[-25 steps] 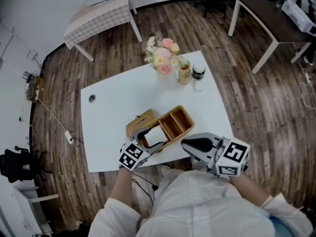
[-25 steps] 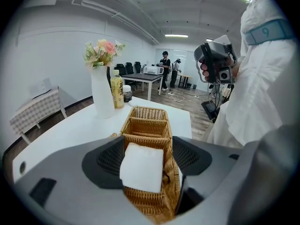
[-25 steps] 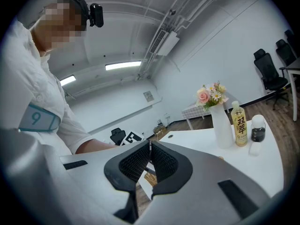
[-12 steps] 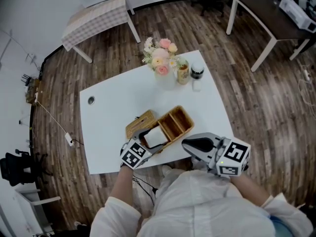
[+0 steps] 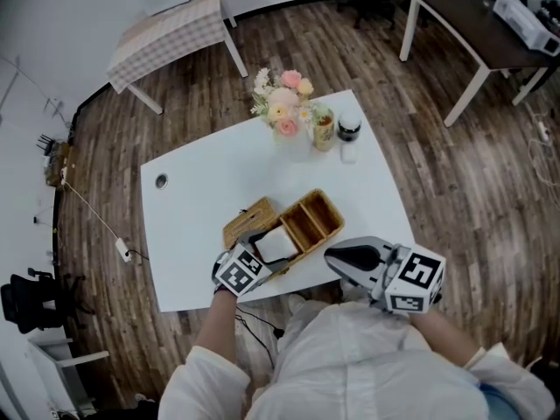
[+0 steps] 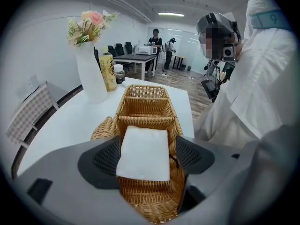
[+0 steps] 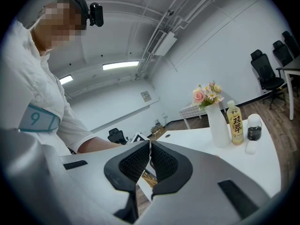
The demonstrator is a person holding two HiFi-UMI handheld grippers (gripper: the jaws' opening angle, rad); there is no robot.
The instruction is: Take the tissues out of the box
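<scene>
The right gripper (image 7: 149, 161) hangs empty, its jaws pressed together. The left gripper (image 6: 146, 157) has just been opening its jaws. They stand wide on both sides of the white square tissues (image 6: 144, 144) without pinching them. The tissues lie in the near end of the brown woven basket box (image 6: 143, 102). None are out yet.

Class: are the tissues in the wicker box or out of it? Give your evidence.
In. The white tissue stack lies inside the wicker box, in its end compartment, with woven walls around it.
</scene>
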